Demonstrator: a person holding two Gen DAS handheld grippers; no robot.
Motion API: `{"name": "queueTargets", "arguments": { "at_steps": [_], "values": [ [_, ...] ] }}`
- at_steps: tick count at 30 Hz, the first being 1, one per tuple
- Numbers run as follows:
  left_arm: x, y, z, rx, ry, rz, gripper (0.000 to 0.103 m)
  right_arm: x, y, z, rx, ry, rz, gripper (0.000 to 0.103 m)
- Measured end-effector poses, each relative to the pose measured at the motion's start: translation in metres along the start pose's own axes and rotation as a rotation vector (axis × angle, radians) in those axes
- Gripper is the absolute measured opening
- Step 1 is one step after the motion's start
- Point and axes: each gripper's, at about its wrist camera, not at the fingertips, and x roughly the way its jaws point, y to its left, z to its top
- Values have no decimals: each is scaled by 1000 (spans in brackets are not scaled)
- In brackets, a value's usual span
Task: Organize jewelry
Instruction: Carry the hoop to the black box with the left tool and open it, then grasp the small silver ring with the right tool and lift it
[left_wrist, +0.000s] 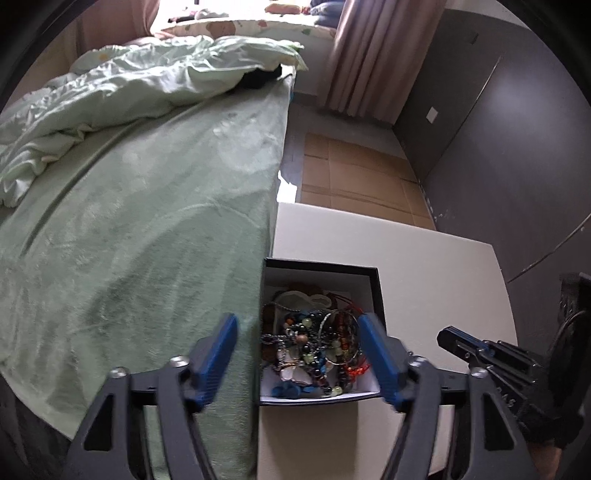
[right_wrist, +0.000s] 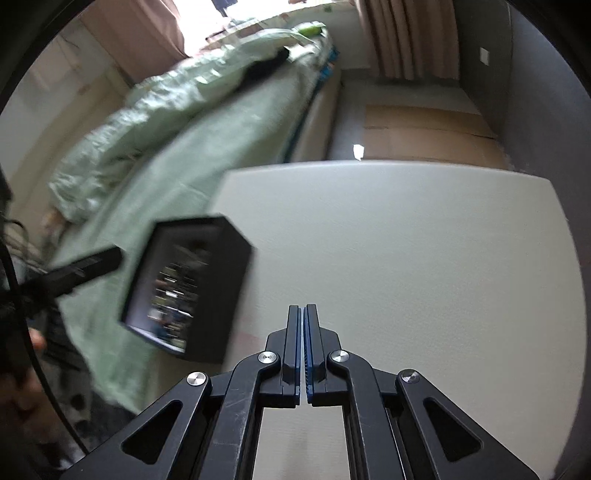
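Item: black box (left_wrist: 375, 295), open-topped, white inside, on a white table (left_wrist: 424, 258) against the green bed (left_wrist: 147, 221).

Contents: tangled jewelry (left_wrist: 314, 347), beads and bangles heaped together.

My left gripper (left_wrist: 297, 354): fingers spread wide, the box and heap lying between and beyond them, untouched.

My right gripper (right_wrist: 303, 332): fingers pressed together, holding nothing; box off to their left, blurred.

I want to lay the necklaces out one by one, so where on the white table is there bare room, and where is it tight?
The white table is bare to the right of the black box and beyond it toward the far edge. It is tight on the box's left, where it sits against the green bedspread. The jewelry fills the box. The left gripper hangs open above it; the right gripper, shut, is over bare table.
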Motion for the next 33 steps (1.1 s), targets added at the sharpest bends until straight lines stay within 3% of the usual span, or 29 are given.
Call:
{"name": "queueTargets", "arguments": {
  "at_steps": [1, 6, 9, 11, 13, 23, 28, 31, 33],
  "values": [
    [-3, 2, -1, 2, -14, 2, 81, -2, 4, 1, -1, -8, 15, 4],
    [-6, 14, -5, -29, -22, -3, 82, -3, 18, -1, -11, -19, 29, 4],
    [-13, 19, -8, -26, -35, -1, 82, 12, 14, -7, -7, 69, 25, 6],
    [-17, 24, -10, -37, -43, -5, 82, 22, 13, -11, -25, 110, -23, 26],
    [-20, 28, -11, -52, -50, -13, 85, 30, 14, -12, -42, 128, -43, 35],
    [-23, 46, -19, -93, -63, -29, 88, 56, 25, -8, -93, 167, -118, 35],
    [-23, 54, -21, -102, -71, -47, 88, 62, 36, -11, -151, 167, -200, 34],
    [-21, 60, -23, -116, -74, -57, 88, 61, 39, -14, -175, 163, -250, 26],
    [-19, 62, -24, -118, -75, -52, 88, 60, 40, -15, -184, 167, -255, 15]
  ]
}}
